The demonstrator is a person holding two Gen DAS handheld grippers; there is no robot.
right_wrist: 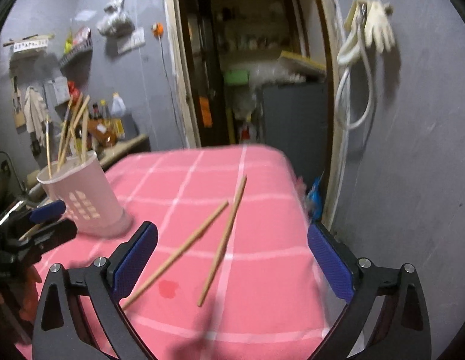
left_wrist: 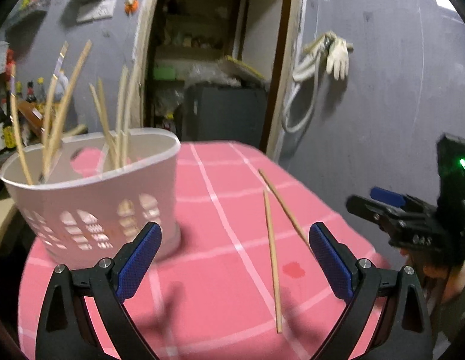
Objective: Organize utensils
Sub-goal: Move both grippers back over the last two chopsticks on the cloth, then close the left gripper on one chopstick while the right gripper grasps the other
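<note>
A white perforated utensil basket (left_wrist: 91,198) stands on the pink checked table (left_wrist: 202,300) at the left and holds several wooden chopsticks (left_wrist: 61,105). Two loose chopsticks lie on the cloth: one (left_wrist: 272,258) near the middle, another (left_wrist: 283,207) angled to its right. My left gripper (left_wrist: 235,240) is open and empty above the table, right of the basket. My right gripper (right_wrist: 232,240) is open and empty above the two loose chopsticks (right_wrist: 223,240) (right_wrist: 178,252). The basket also shows in the right wrist view (right_wrist: 85,195). Each gripper appears in the other's view, right (left_wrist: 382,207) and left (right_wrist: 43,222).
A red stain (left_wrist: 293,269) marks the cloth near the chopsticks. Behind the table are a grey wall, an open doorway with shelves (left_wrist: 208,60) and a hanging hose and glove (left_wrist: 337,57). Bottles (left_wrist: 4,120) stand on a counter at the left. The table's right edge (right_wrist: 304,210) drops off.
</note>
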